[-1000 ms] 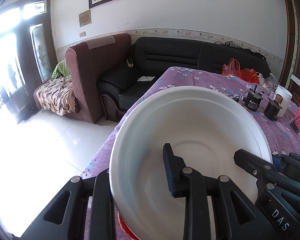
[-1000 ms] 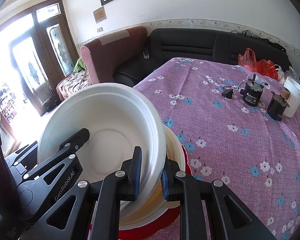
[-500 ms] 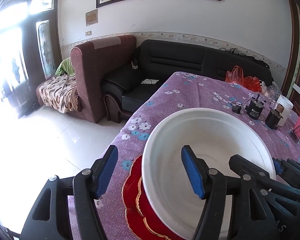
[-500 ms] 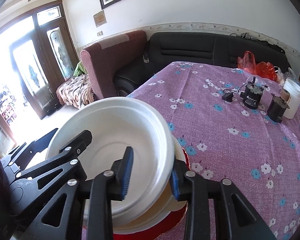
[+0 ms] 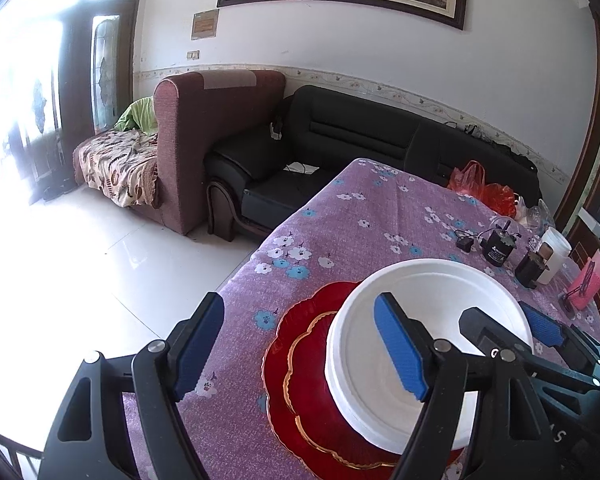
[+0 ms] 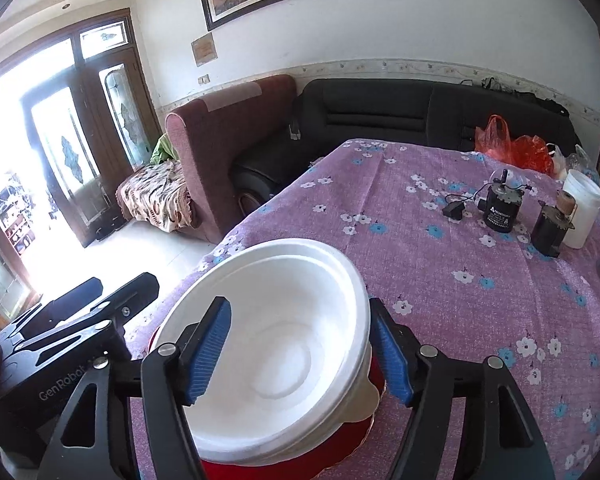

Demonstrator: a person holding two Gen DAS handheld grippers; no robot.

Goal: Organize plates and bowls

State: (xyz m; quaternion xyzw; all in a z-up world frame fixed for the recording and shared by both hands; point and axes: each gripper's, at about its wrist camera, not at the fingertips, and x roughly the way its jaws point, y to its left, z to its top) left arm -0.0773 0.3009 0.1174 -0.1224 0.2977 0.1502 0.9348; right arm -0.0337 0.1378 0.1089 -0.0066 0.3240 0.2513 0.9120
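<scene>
White bowl (image 6: 276,344) sat nested on stack, over red plate (image 5: 300,360), near bench (image 6: 460,280) corner. Left claw (image 5: 300,348) was wide open, gripping nothing. Right claw (image 6: 300,348) was also open, fingers either side of bowl rim, not pinching. Stacking seemed done; no other loose dishes were visible.
</scene>
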